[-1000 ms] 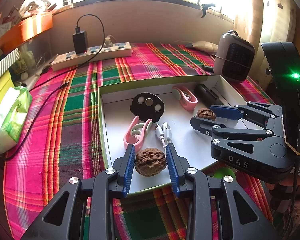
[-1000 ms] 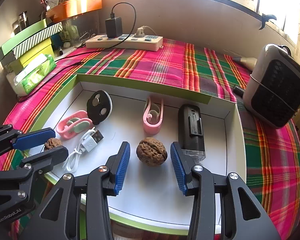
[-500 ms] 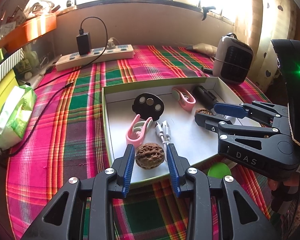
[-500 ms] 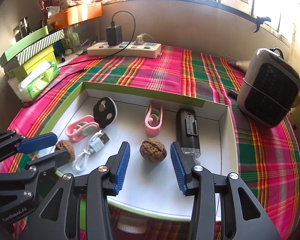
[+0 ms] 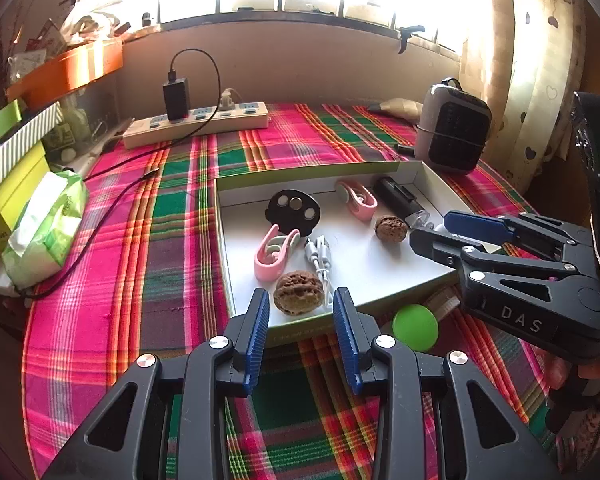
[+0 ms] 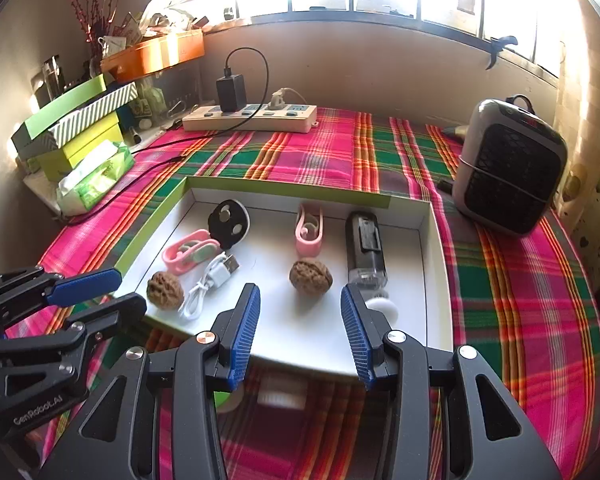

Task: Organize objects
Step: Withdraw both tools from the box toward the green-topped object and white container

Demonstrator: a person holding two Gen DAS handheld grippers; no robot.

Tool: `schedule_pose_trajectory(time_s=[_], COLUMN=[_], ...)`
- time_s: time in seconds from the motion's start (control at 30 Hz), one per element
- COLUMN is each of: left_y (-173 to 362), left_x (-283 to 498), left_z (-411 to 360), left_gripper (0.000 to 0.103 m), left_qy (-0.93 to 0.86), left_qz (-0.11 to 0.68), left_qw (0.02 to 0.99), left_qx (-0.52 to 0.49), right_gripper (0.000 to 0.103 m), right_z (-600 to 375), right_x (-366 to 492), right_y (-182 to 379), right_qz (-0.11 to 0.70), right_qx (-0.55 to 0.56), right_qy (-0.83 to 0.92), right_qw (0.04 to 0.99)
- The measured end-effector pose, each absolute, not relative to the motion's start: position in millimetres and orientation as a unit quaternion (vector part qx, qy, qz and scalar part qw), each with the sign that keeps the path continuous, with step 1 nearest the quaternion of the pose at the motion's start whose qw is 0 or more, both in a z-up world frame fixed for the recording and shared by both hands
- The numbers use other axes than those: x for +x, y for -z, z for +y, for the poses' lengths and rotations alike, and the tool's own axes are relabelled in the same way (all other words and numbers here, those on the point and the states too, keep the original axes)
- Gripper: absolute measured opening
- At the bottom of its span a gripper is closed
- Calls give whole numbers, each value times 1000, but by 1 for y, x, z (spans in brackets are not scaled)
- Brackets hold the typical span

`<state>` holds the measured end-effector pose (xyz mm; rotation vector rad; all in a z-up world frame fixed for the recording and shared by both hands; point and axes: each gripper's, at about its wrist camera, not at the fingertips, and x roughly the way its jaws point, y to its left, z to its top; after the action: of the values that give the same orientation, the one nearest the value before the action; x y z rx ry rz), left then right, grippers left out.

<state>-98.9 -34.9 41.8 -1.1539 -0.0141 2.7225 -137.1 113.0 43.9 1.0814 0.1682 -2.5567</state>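
A shallow white box with a green rim point(image 5: 396, 282) point(image 6: 436, 240) lies on the plaid cloth. It holds two walnuts, two pink clips, a black disc, a white cable and a black device. My left gripper point(image 5: 301, 308) is open and empty, just short of the near walnut point(image 5: 298, 298) at the box's front edge. My right gripper point(image 6: 300, 308) is open and empty, just short of the other walnut point(image 6: 311, 277) point(image 5: 391, 229). The near walnut also shows in the right wrist view point(image 6: 165, 290).
A green round lid point(image 5: 415, 327) lies on the cloth before the box. A small grey heater point(image 6: 508, 168) stands at the right, a power strip point(image 6: 250, 118) at the back. A tissue pack point(image 5: 46, 228) and stacked boxes point(image 6: 76, 128) sit at the left.
Both grippers have pulled back toward the front edge of the box and risen. Both walnuts stay where they lay. The jaws stay open.
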Motion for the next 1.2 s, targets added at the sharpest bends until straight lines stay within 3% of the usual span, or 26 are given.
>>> schedule_pose_trajectory(time_s=[0.53, 0.63, 1.2], left_y=[-41, -38, -28], left_x=[-71, -70, -78], left_z=[-37, -34, 2], left_gripper=[32, 39, 43], left_qy=[-916, -913, -896], left_qz=[-32, -38, -25], left_qw=[112, 120, 172], left_qx=[-383, -387, -408], right_gripper=[44, 44, 46], right_z=[136, 144, 176], right_x=[-95, -90, -75], right_y=[-46, -42, -24], right_qz=[40, 35, 7], right_qx=[365, 368, 391], right_qy=[915, 916, 910], right_qw=[166, 159, 138])
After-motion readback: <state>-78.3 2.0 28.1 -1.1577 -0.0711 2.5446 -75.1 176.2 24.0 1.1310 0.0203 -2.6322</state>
